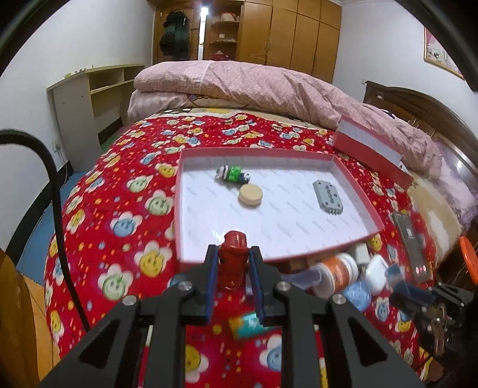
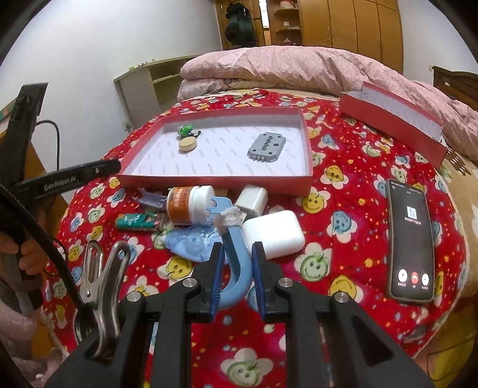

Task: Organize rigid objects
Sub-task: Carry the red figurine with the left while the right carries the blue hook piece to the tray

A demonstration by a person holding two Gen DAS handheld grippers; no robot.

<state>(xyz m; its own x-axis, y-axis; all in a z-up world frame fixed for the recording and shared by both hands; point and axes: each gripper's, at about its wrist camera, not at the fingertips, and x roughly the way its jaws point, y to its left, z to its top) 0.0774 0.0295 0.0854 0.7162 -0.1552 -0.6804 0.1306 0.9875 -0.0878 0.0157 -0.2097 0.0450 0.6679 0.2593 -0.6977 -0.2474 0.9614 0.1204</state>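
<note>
Both views are evenly and fairly brightly lit by soft indoor light; a bright vertical strip (image 1: pixel 204 18) glows at twelve o'clock of the left wrist view. Shadows are faint, only a soft one inside the red tray (image 1: pixel 191 155) along its walls. Glare shows on the phone (image 2: pixel 410 241) screen and the metal clip (image 2: pixel 100 274). Fisheye bending curves the walls and bed strongly, with black vignette corners at ten and two o'clock. Motion blur smears the clutter at four o'clock in the left view; the right view is sharper
</note>
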